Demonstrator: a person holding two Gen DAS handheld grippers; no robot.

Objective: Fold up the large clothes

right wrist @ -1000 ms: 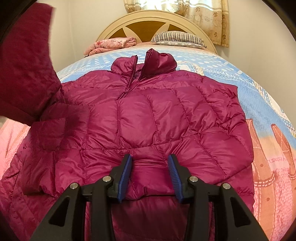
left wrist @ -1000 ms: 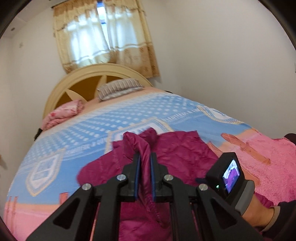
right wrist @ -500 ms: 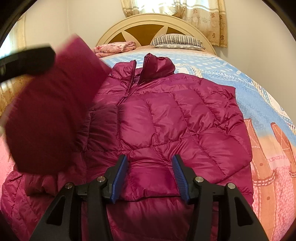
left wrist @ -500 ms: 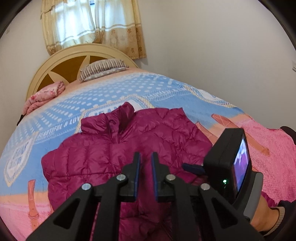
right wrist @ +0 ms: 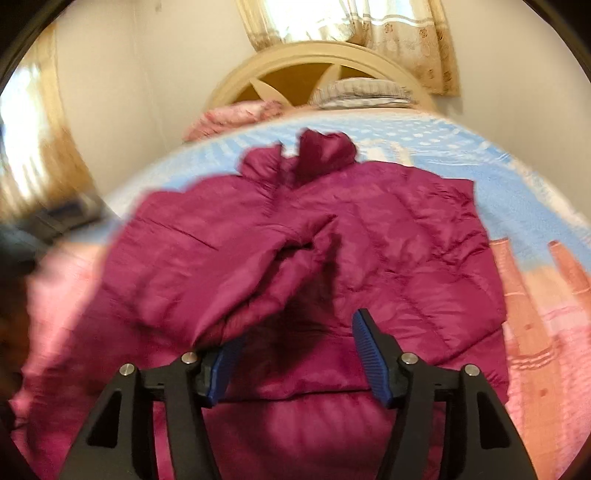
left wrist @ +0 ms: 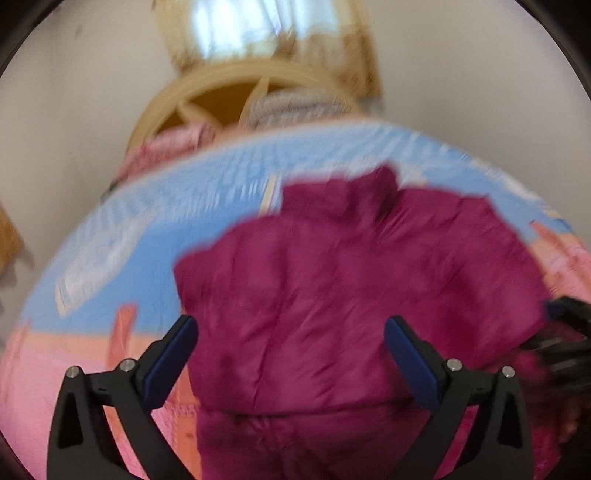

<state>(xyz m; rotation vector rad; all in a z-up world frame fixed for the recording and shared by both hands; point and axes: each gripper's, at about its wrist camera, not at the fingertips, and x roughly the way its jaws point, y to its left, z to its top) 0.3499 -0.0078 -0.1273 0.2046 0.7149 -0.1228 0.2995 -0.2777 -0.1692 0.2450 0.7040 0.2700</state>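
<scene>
A magenta quilted puffer jacket [right wrist: 388,236] lies front up on the bed, collar [right wrist: 321,151] toward the headboard. One sleeve [right wrist: 240,277] is folded across its chest, and the cuff end rests over my right gripper's left fingertip. My right gripper [right wrist: 295,350] hovers over the hem, its jaws opening with only loose fabric below them. In the blurred left wrist view the jacket [left wrist: 332,288] fills the middle. My left gripper [left wrist: 290,332] is above its lower part, jaws opening very wide, pads clear of the cloth.
The bed carries a blue and pink patterned blanket [right wrist: 517,192]. At its head are a cream arched headboard [right wrist: 314,55], a striped pillow [right wrist: 362,90] and a folded pink cloth [right wrist: 236,116]. Curtains [right wrist: 406,26] hang behind. Walls close in on both sides.
The left gripper let go of the sleeve, which now lies across the jacket's chest. Its jaws went from shut to wide apart and it sank toward the jacket. The right jaws spread wider.
</scene>
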